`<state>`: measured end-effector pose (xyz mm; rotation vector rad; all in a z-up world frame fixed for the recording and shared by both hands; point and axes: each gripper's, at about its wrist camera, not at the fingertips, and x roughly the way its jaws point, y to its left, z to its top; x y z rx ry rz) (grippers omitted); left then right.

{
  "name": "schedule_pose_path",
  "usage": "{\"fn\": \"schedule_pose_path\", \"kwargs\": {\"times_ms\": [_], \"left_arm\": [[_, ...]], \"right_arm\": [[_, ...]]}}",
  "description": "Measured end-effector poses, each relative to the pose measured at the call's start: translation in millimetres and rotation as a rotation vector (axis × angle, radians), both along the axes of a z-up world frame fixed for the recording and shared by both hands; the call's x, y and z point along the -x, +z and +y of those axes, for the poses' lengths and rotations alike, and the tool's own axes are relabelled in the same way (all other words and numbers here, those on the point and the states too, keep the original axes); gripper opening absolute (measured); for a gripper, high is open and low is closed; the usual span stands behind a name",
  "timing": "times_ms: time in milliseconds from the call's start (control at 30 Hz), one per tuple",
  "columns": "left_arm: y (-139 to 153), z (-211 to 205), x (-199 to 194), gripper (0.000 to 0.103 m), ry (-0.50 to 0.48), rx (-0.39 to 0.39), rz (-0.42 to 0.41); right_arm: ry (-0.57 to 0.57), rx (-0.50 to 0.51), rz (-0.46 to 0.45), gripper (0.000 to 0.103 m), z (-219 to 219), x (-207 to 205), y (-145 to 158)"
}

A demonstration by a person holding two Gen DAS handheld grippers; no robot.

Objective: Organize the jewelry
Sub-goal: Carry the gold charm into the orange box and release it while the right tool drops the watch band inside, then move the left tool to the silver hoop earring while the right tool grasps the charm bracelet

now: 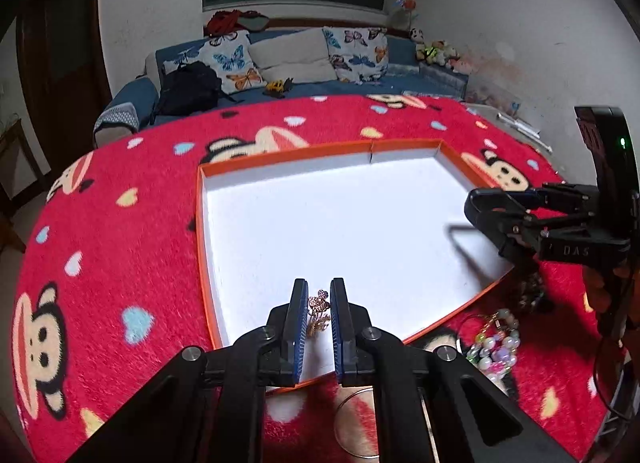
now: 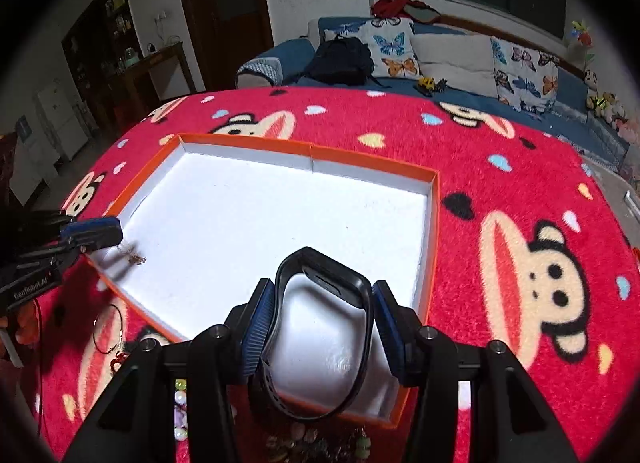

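Over the orange-rimmed tray point(image 1: 202, 199), the left gripper point(image 1: 319, 305) pinches a gold brooch point(image 1: 318, 301). The right gripper point(image 2: 324, 295) clasps a black wristband point(image 2: 320, 279) there too.

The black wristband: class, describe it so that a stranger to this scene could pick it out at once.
Find the white tray with the orange rim on the red monkey-print cloth. Above its near edge, the right gripper clamps a black wristband. It is a wide, plain dark loop, unlike the small gold ornament and the pastel bead bracelet.
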<state>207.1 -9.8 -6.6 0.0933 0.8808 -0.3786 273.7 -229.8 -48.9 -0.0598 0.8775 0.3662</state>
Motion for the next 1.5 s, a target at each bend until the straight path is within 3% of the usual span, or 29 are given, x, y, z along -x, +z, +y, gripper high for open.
{"fn": "schedule_pose_path", "kwargs": {"times_ms": [367, 600, 633, 733, 767, 1067, 1500], "left_arm": [[-10, 3, -7, 0.013, 0.022, 0.011, 0.031], [-6, 9, -5, 0.017, 0.049, -0.006, 0.021], [-5, 10, -4, 0.023, 0.053, -0.007, 0.017], [-1, 11, 0, 0.056, 0.077, -0.008, -0.004], [2, 12, 3, 0.060, 0.082, -0.008, -0.017], [20, 6, 37, 0.060, 0.049, 0.017, -0.052], [11, -15, 105, 0.060, -0.037, 0.020, -0.040]], "right_arm": [[0.021, -0.031, 0.043, 0.056, 2, -30, -13], [0.013, -0.041, 0.057, 0.065, -1, -33, -18], [0.014, -0.033, 0.053, 0.066, 0, -33, -17], [0.014, 0.003, 0.028, 0.068, 3, -29, -12], [0.013, 0.008, 0.023, 0.068, 3, -29, -11], [0.029, 0.013, -0.025, 0.068, 0, -4, 12], [0.018, -0.028, -0.061, 0.068, -11, 56, 23]]}}
